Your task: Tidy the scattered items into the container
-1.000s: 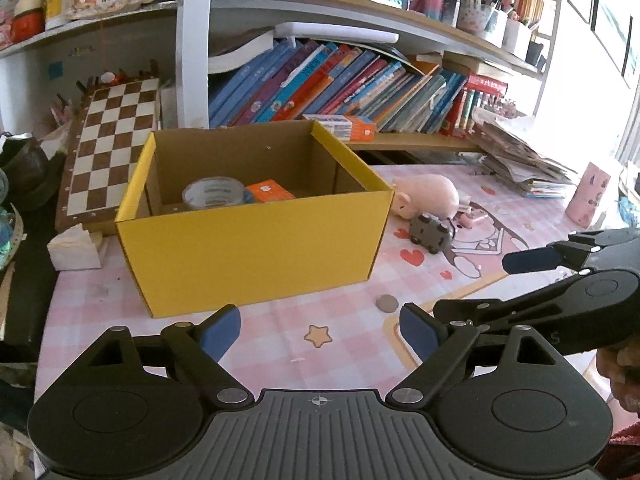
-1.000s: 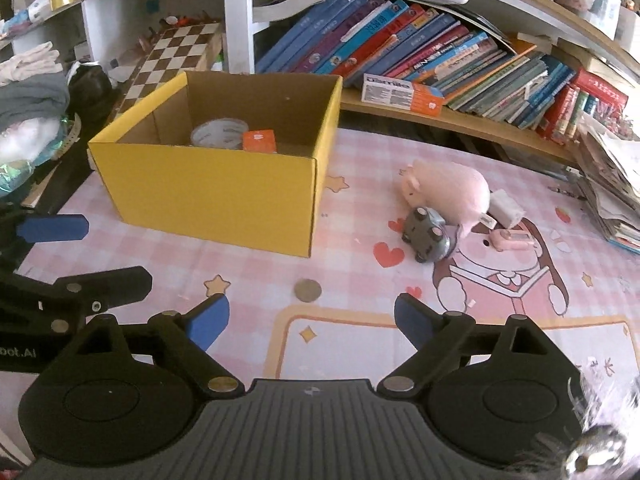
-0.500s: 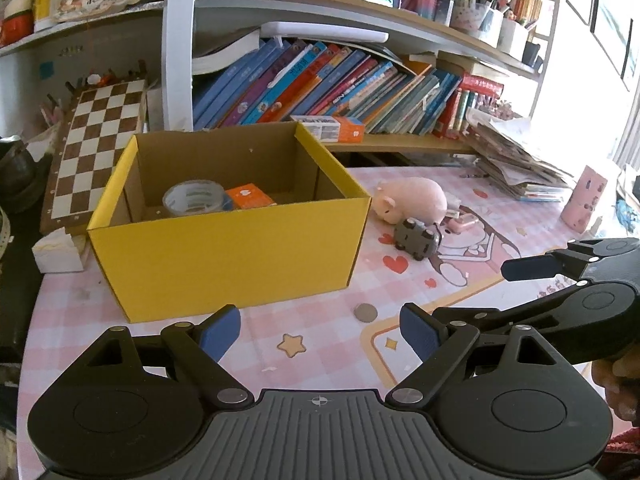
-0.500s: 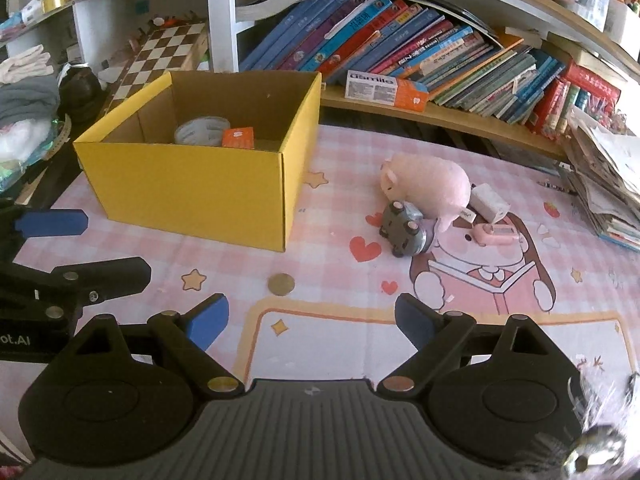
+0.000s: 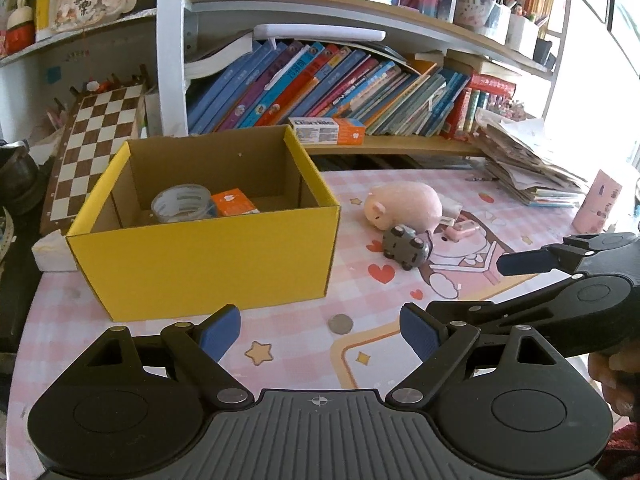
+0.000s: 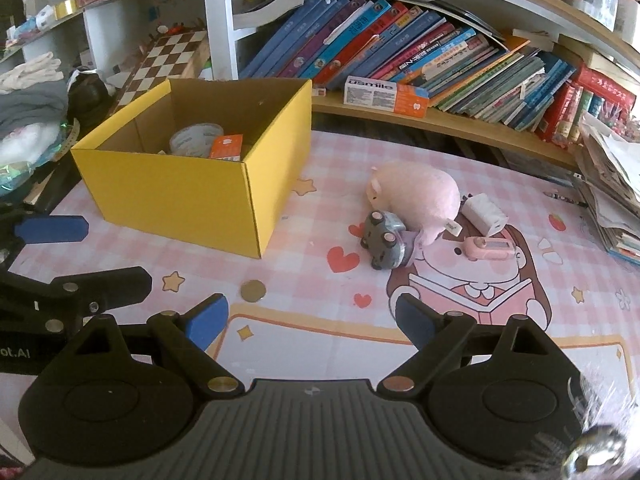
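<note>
Tape (image 5: 182,202) and a small orange box (image 5: 234,202) already lie inside the yellow box (image 5: 208,260), which stands open-topped on the left part of the desk (image 6: 500,344). Outside it, to the right, a cluster remains: a pink plush pig (image 6: 418,196), a grey toy car (image 6: 384,242) tipped against the pig's front, a white block (image 6: 484,214) just behind the pig, and a small pink gadget (image 6: 488,248) beside that. A coin (image 6: 253,291) lies apart from them, near the box's front corner.

Your left gripper (image 5: 320,330) hovers low over the desk with its fingers wide and nothing between them; the coin sits just ahead of the gap. Your right gripper (image 6: 308,318) is likewise spread wide and empty, and points toward the car and pig.

Judging by this, you are between pick-ups, with some things stowed and five loose. The next grasp calls for choosing one item: the car or pig suits the right side. The coin is flat against the mat, so it will likely be hard to pinch; the pig is soft and bulky, so close on its middle.
</note>
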Tool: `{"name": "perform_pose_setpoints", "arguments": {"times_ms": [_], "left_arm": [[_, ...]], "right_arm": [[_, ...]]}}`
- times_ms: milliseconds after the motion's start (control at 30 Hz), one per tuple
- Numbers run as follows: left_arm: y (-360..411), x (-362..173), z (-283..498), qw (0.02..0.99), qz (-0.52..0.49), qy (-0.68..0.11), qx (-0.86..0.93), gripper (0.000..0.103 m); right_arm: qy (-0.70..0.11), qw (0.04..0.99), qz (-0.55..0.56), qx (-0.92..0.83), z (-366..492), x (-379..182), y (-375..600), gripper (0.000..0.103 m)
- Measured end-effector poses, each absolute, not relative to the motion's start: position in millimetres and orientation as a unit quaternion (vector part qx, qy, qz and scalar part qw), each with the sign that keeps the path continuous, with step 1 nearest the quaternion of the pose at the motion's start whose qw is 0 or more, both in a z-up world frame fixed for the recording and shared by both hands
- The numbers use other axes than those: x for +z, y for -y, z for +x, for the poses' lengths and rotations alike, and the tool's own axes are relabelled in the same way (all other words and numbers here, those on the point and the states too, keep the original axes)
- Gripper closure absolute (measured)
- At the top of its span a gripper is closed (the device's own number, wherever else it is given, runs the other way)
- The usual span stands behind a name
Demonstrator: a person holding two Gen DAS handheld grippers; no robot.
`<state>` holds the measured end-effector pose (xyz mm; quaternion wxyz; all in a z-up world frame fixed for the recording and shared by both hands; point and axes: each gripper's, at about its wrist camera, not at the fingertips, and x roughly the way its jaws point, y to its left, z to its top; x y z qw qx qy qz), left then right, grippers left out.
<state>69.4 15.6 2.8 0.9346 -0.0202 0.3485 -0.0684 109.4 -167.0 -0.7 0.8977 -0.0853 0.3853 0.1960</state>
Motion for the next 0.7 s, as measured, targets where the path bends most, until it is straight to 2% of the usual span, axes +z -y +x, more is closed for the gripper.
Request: {"name": "perform_pose_setpoints", "arguments": {"times_ms": [700], "left_arm": [[63,1,85,0.933,-0.021,-0.357,-0.037,0.014]], "right_arm": [[-0.389,0.887,-0.077,0.234,137,-5,243,0.012]]}}
